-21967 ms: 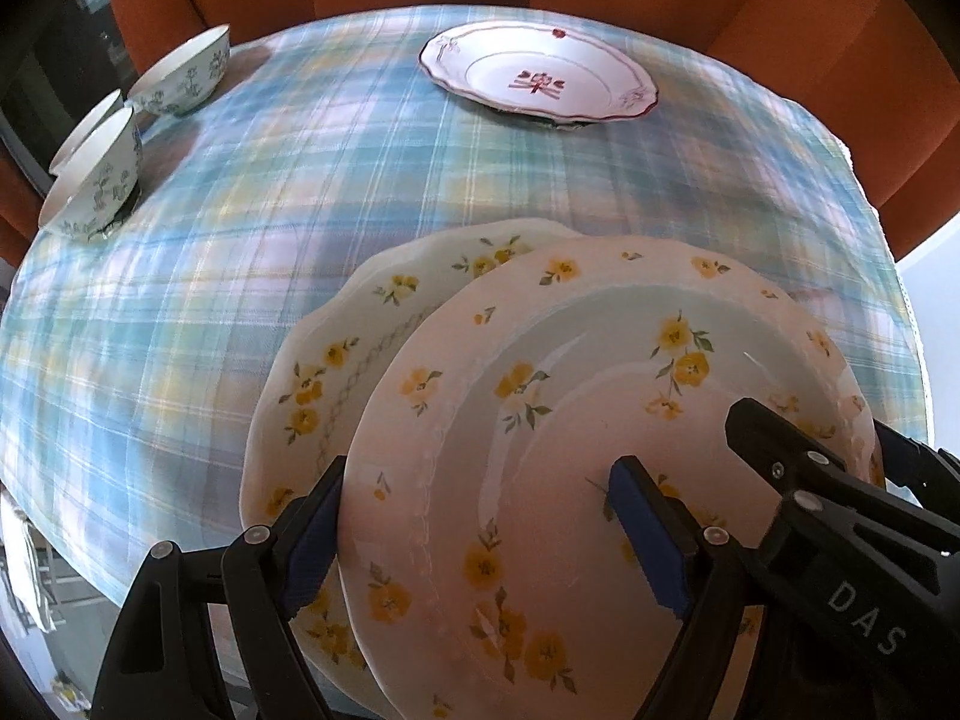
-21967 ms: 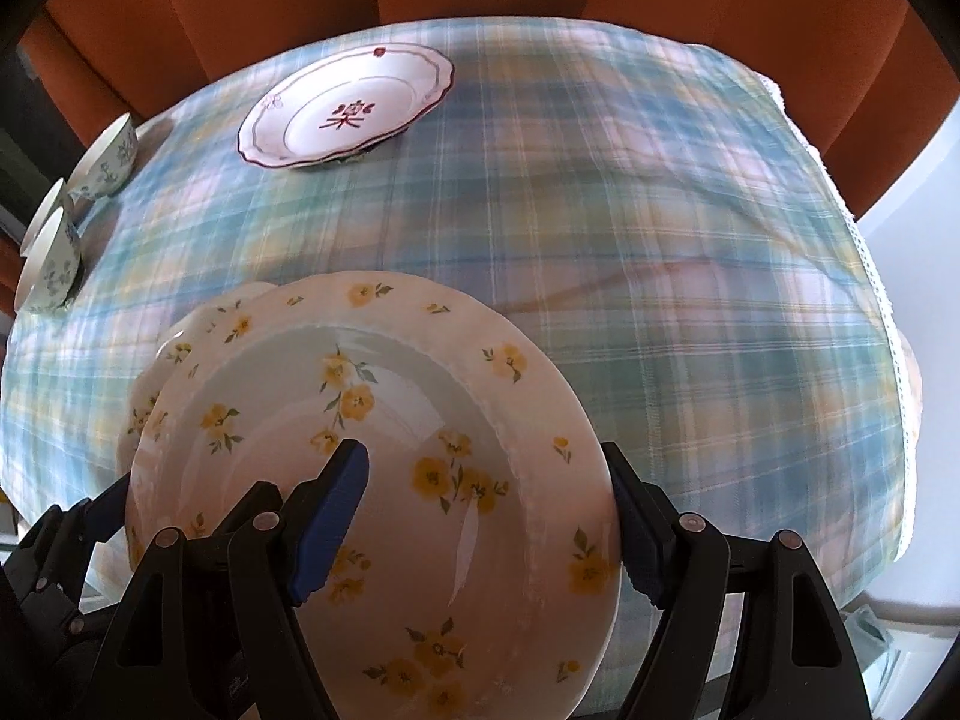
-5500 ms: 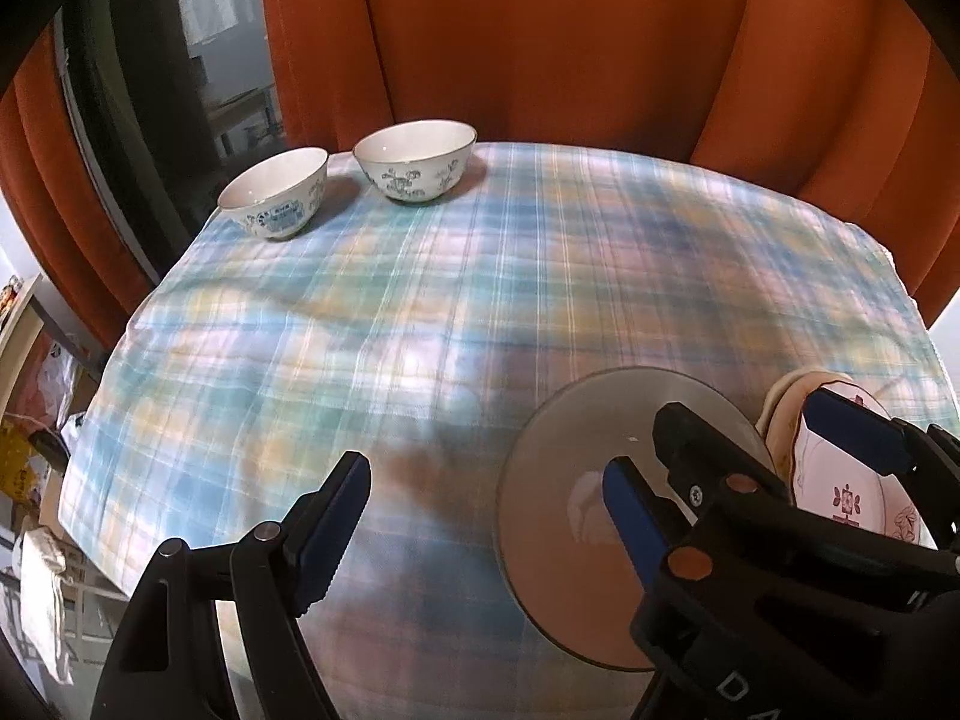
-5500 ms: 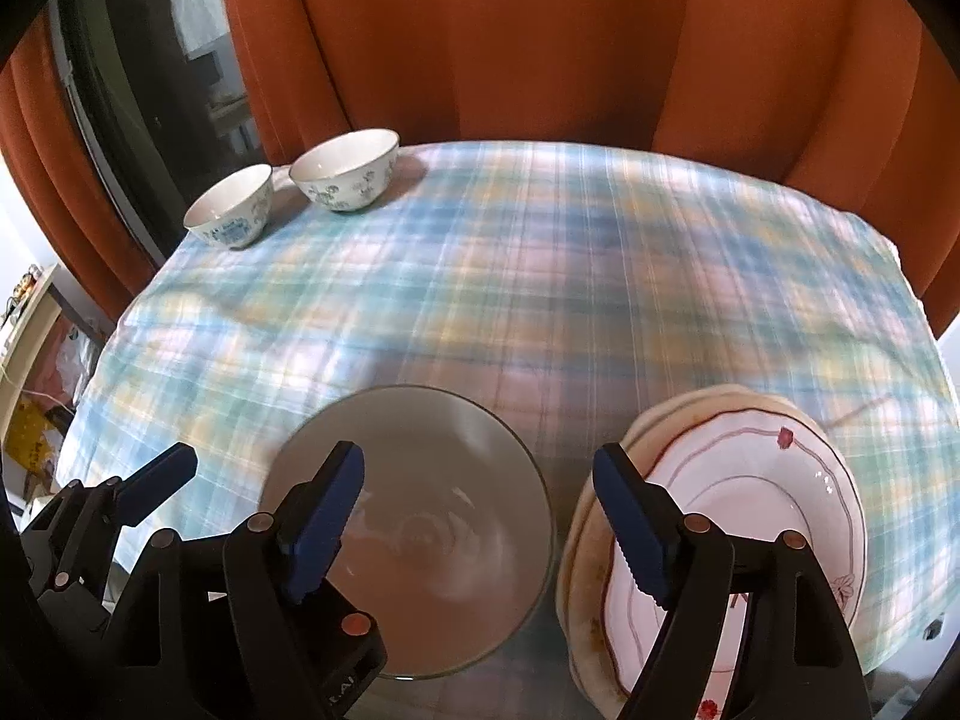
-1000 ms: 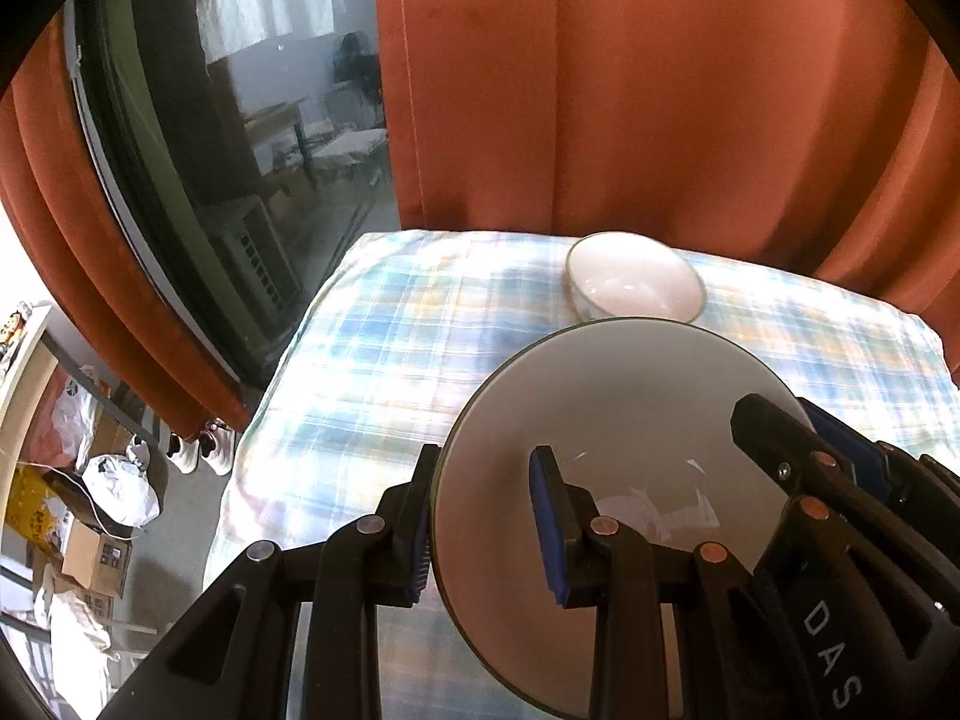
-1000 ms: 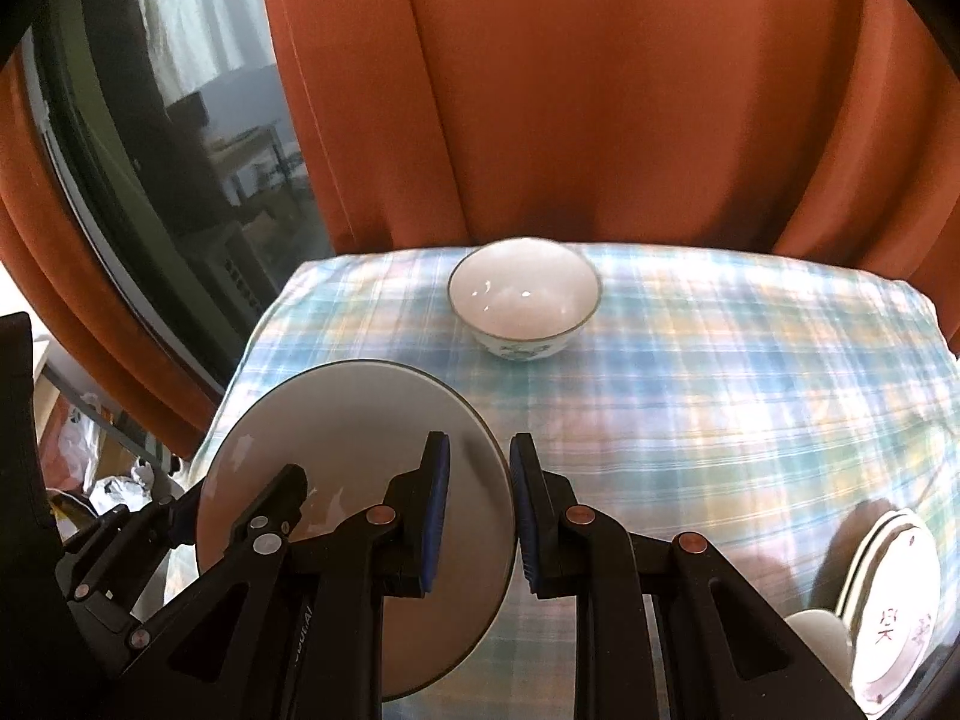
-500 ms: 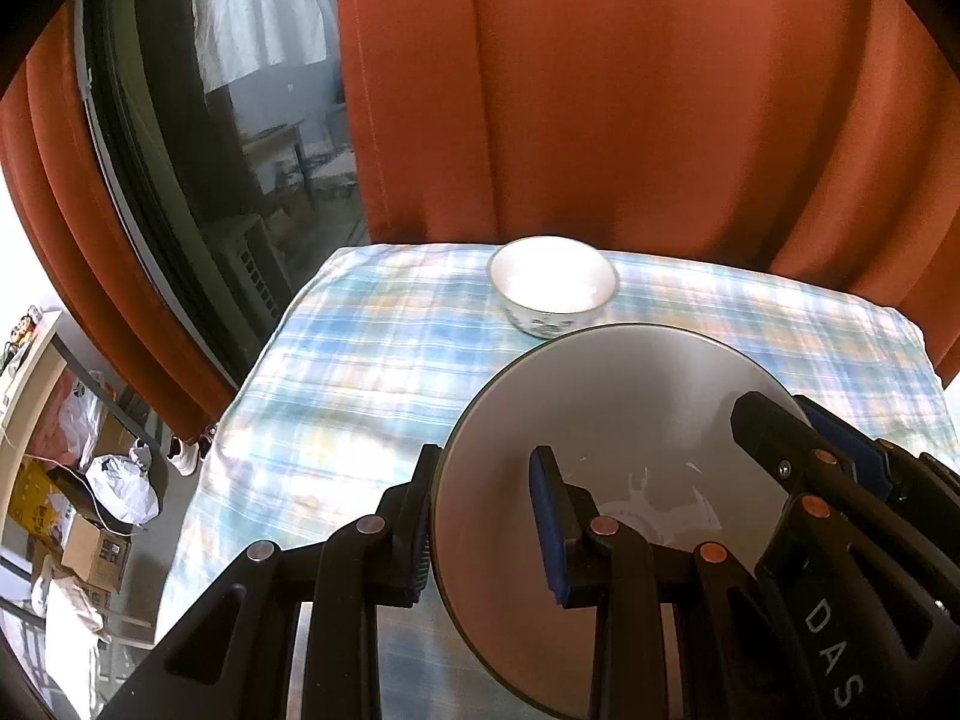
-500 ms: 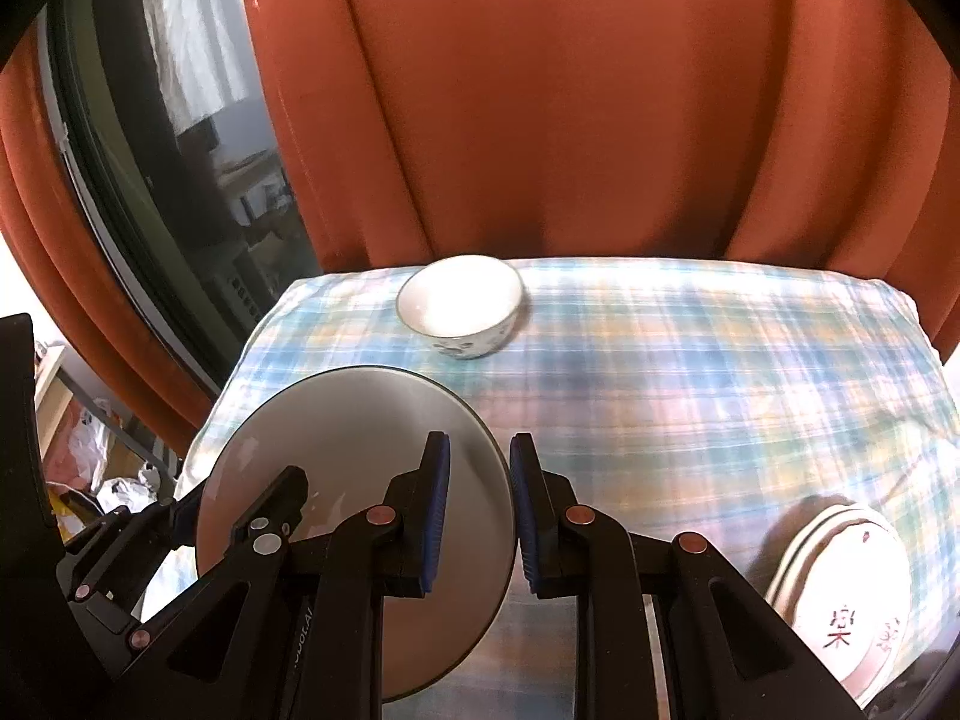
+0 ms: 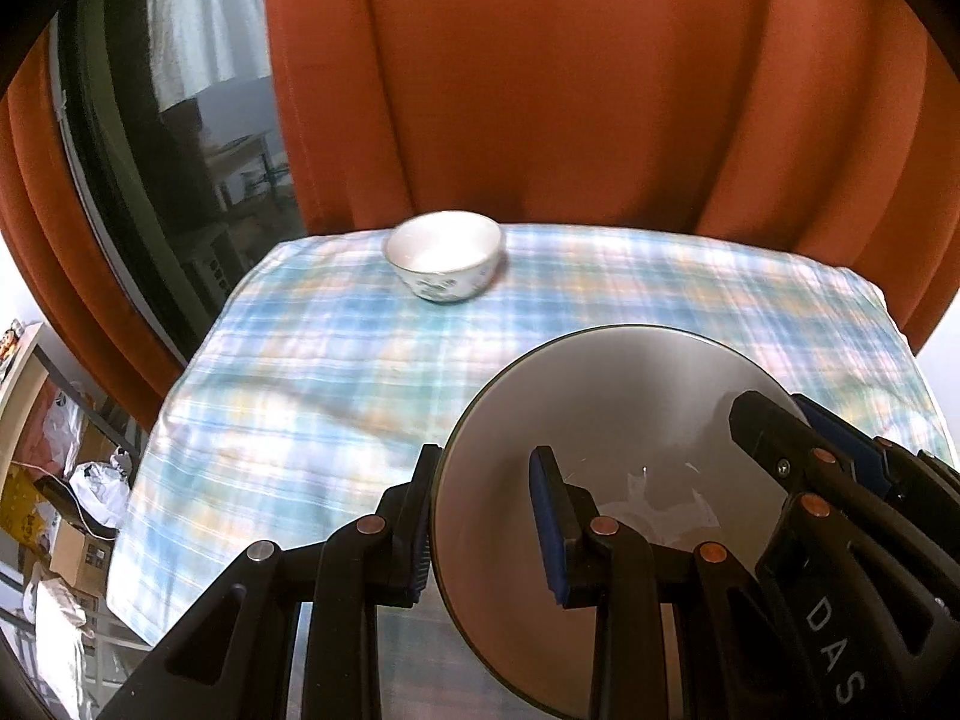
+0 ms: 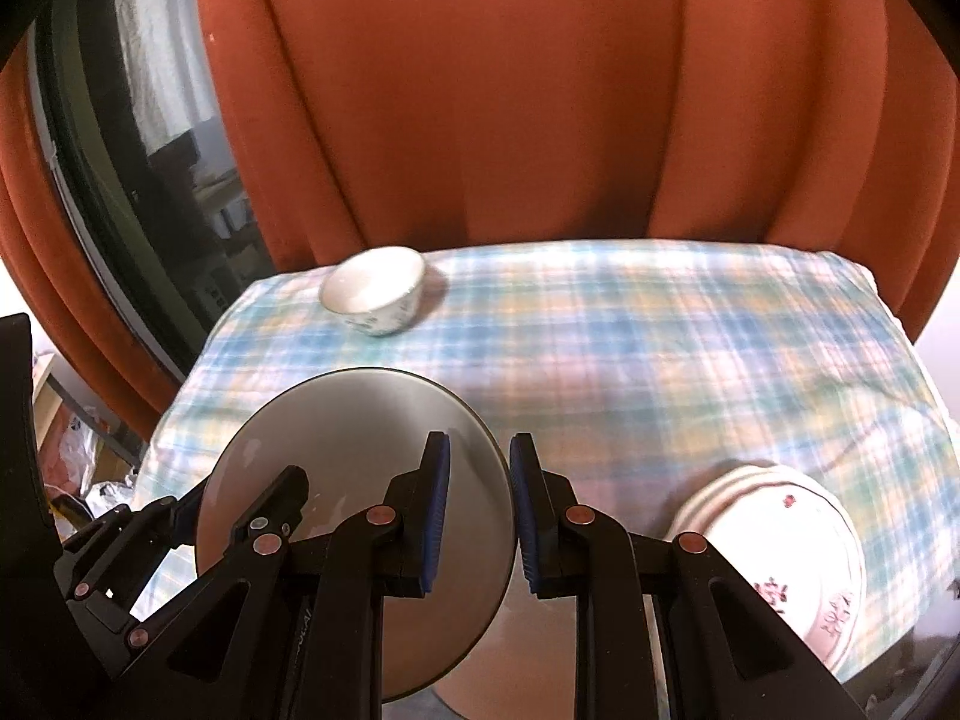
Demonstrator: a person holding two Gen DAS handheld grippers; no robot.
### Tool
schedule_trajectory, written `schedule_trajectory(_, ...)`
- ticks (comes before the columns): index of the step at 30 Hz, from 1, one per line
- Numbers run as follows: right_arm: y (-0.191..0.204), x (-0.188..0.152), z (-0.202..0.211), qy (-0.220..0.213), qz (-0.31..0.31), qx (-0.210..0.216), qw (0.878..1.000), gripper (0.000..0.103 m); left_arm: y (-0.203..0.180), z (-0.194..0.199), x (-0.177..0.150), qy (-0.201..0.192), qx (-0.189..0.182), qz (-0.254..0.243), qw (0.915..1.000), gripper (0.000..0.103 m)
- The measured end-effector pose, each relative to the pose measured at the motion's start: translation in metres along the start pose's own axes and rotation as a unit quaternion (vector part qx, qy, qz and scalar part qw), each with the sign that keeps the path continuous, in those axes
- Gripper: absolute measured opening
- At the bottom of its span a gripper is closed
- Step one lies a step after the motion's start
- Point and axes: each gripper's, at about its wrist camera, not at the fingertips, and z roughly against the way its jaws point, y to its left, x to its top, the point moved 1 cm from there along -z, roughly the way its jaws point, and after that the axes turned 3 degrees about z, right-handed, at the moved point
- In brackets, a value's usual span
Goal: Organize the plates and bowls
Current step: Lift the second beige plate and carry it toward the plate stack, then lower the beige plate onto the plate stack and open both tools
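Both the left hand-held gripper and right hand-held gripper clamp the empty grey bowl's rim above the counter, while the small white bowl, also empty, has slid toward eleven o'clock since a second ago.

Plaid-clothed table: bowl, plates

Left tongs: black plastic frame, two angular arms with open triangular cut-outs.
Left tongs pads: blue, ribbed, one on each inner face.
Left tongs fasteners: round copper-coloured rivets along the arms, one silver.
Right tongs: same black angular build, copper-coloured rivets.
Right tongs pads: blue, ribbed strips.
Markings: white letters "DAS" on the right tongs' arm, seen from the left wrist; faint lettering on the other.
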Motion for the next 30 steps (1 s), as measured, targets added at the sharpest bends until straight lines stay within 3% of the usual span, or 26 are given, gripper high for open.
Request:
schedule_trajectory(19,-0.061,-0.059,-0.014,0.057,-0.027,-0.028,0.998,0.025,-0.059,-0.023,-0.053,0.057,-0.013,-0.04,0.9975,0.028)
schedule_trajectory(30,-0.063,-0.067,-0.038,0.087,-0.026,-0.015,0.996,0.025,-0.056,-0.042,-0.059,0.083,0.003,-0.032,0.9961,0.028)
